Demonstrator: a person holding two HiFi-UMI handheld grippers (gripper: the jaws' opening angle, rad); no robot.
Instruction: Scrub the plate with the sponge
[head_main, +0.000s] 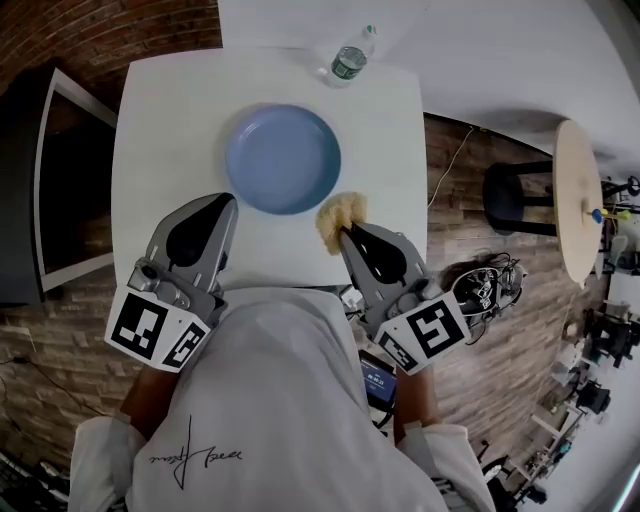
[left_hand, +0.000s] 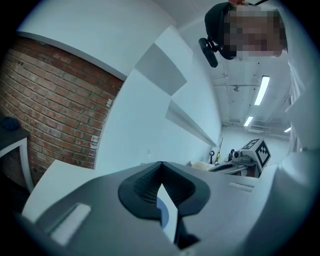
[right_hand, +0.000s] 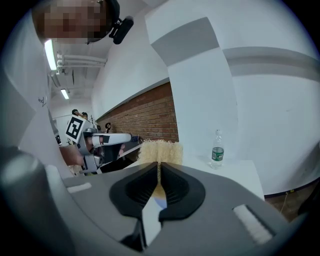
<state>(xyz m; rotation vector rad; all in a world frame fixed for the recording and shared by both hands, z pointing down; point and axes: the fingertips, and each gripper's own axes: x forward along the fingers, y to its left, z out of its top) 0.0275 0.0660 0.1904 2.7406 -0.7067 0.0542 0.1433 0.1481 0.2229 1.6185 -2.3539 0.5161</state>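
A round blue plate lies on the white table. My left gripper is at the plate's near left rim with its jaws closed on that rim. In the left gripper view the pads meet at the tip, and a sliver of the blue plate shows in the gap behind them. My right gripper is shut on a yellow sponge, just off the plate's near right rim. The fibrous sponge sticks up beyond the right gripper's tips.
A clear water bottle with a green label stands at the table's far edge, and the right gripper view shows the same bottle. A black stool and a round wooden top stand on the floor to the right. A dark cabinet stands to the left.
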